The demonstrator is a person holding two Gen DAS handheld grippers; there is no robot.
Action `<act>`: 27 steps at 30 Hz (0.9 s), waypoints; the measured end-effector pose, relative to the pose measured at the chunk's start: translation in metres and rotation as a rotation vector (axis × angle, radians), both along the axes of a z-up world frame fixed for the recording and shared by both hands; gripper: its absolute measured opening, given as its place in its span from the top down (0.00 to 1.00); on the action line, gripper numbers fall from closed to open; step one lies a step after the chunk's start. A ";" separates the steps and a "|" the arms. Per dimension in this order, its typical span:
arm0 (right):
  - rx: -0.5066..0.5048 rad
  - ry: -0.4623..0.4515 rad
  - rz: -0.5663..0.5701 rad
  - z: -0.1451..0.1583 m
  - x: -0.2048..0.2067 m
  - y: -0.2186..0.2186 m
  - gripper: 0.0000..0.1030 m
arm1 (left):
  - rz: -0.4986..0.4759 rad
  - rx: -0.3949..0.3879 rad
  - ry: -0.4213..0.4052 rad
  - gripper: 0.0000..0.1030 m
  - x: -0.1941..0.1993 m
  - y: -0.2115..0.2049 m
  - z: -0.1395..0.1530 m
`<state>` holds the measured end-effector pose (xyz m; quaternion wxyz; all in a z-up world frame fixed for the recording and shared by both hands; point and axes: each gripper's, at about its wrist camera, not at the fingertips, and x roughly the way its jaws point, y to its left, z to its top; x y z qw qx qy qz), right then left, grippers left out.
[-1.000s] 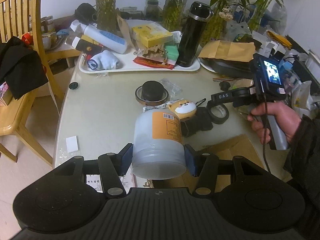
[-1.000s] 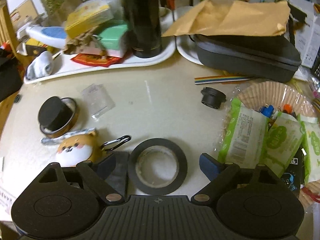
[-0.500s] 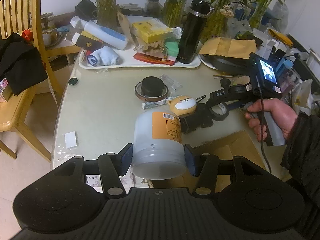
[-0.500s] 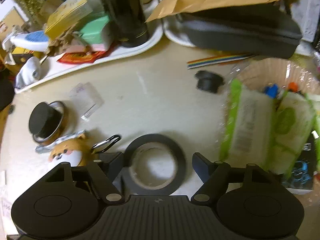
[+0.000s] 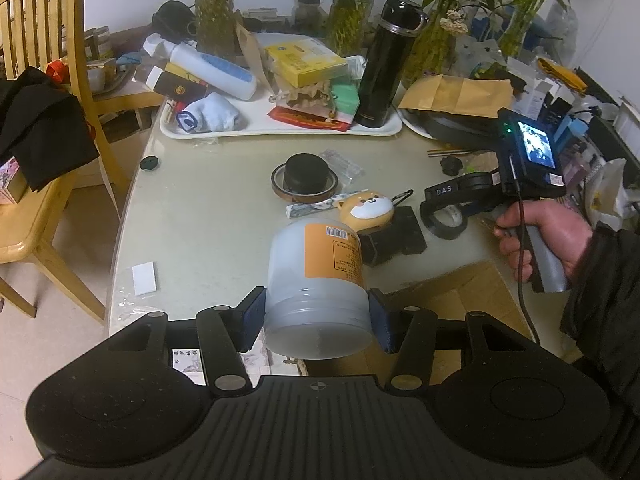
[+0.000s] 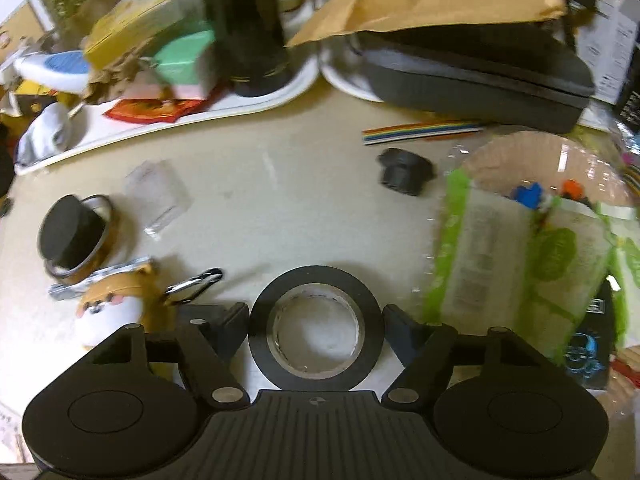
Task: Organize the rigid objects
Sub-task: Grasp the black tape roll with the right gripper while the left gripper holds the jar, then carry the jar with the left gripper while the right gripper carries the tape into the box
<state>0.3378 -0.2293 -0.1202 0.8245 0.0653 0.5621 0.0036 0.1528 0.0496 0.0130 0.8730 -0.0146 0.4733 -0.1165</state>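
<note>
Right tool closing around black tape roll, pads not touching yet; off-centre squeeze could skid it. Left tool pinching white jar, slip risk.

Bare table lies open beyond the tape roll; wipe packets crowd its right.

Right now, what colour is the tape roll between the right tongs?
Black tape roll, pale inner core; right wrist view shows it best.
</note>
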 end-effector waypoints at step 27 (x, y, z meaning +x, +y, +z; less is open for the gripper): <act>0.000 -0.140 0.097 0.062 -0.053 0.011 0.28 | -0.006 0.021 -0.012 0.49 -0.010 -0.011 0.003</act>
